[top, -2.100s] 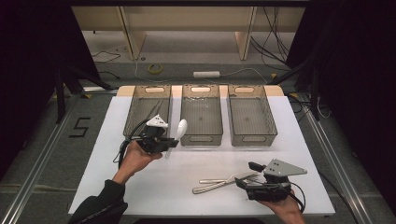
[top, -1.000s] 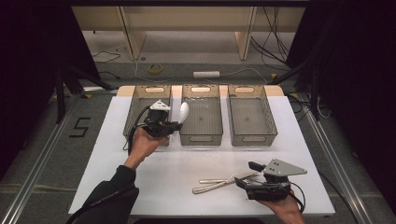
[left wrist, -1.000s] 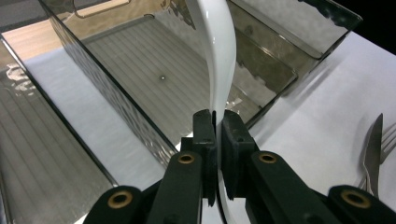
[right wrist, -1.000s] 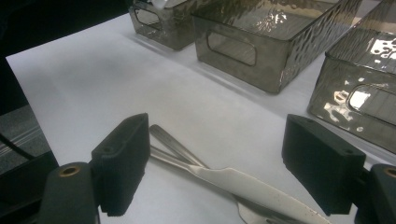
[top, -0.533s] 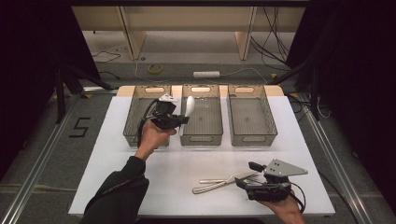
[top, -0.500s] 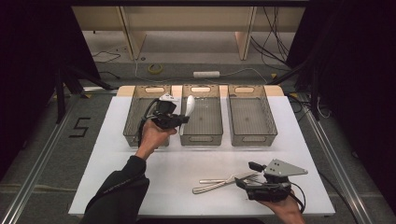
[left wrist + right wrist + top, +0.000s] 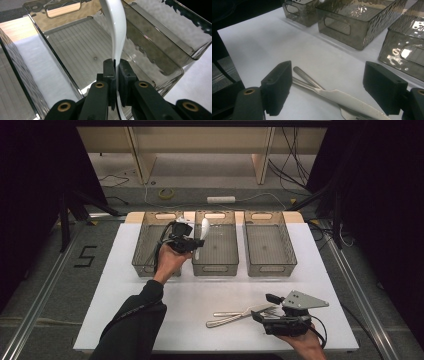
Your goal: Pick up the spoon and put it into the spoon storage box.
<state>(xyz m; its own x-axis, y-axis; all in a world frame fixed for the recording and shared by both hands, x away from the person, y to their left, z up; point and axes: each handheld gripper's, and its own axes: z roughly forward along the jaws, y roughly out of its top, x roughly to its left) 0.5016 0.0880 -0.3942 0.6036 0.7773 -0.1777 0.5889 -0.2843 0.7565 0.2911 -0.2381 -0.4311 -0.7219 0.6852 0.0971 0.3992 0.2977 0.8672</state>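
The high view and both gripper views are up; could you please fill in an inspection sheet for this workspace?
Surface: white tabletop, bare apart from the items listed.
Job's things: white plastic spoon held over the middle smoked clear plastic bin; metal knife and metal fork lying crossed near the front edge.
Clutter: nothing seen; left bin and right bin look empty.
Grippers: left gripper shut on the spoon's handle; right gripper open, jaws either side of the knife.
Cables: black lead trailing from the right gripper.
Surroundings: floor cables, tape roll, white power strip, wooden shelf legs.
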